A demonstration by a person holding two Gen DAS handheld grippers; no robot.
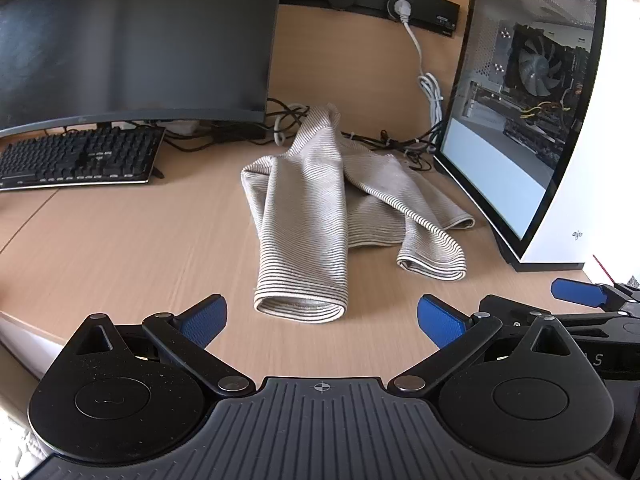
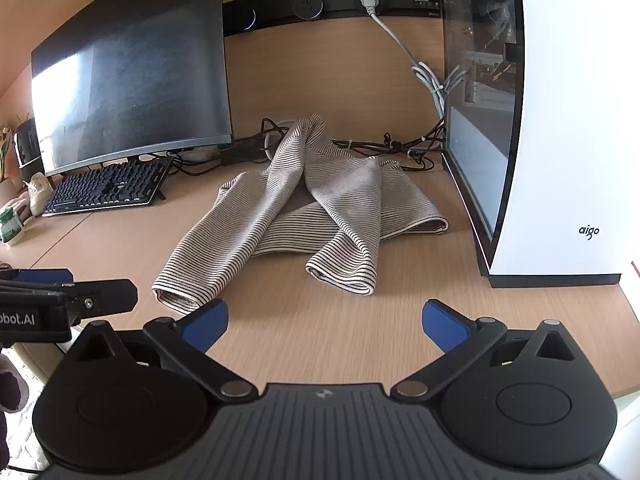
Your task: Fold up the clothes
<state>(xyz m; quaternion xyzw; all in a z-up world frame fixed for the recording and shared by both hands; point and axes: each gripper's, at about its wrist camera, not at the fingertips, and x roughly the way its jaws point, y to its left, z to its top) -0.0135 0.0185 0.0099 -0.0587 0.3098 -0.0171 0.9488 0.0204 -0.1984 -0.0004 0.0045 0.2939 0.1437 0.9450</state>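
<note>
Garment: striped long-sleeved top (image 1: pixel 320 196) lies crumpled on the wooden desk (image 1: pixel 120 240), ahead of both sets of jaws, touched by neither.
Left gripper (image 1: pixel 322 316): jaws wide apart, empty; blue pads (image 1: pixel 204 322) flank the open cuff of the near sleeve (image 1: pixel 300 308), which lies just ahead, between the two fingers.
Right gripper (image 2: pixel 324 320): jaws wide apart, empty; the second sleeve's cuff (image 2: pixel 344 276) lies just ahead, near the jaw centre line; the first cuff sits beside its left pad.
Step in hand: judged as the approach, before any grasp; no fold made yet, sleeves crossed over the body, collar end bunched up at the far side.
Next move calls for: each gripper to close on cloth, probably a cuff or hem, then to draw the top out flat. The sleeves overlap, so pulling one may drag the other. Cables (image 1: pixel 400 144) lie just beyond the collar and could snag.
Left view only: fan inside the glass-sided PC case (image 1: pixel 536 68), right of the jaws; the right gripper's blue tip at the right edge.
Right view only: small green-and-white jar (image 2: pixel 10 228) and pale figurine far left of the jaws, beyond the keyboard (image 2: pixel 108 188); the hem's open edge on the right; the left gripper's body at the left edge.
Both views: dark monitor (image 2: pixel 132 68) left of the jaws, well behind the top.
</note>
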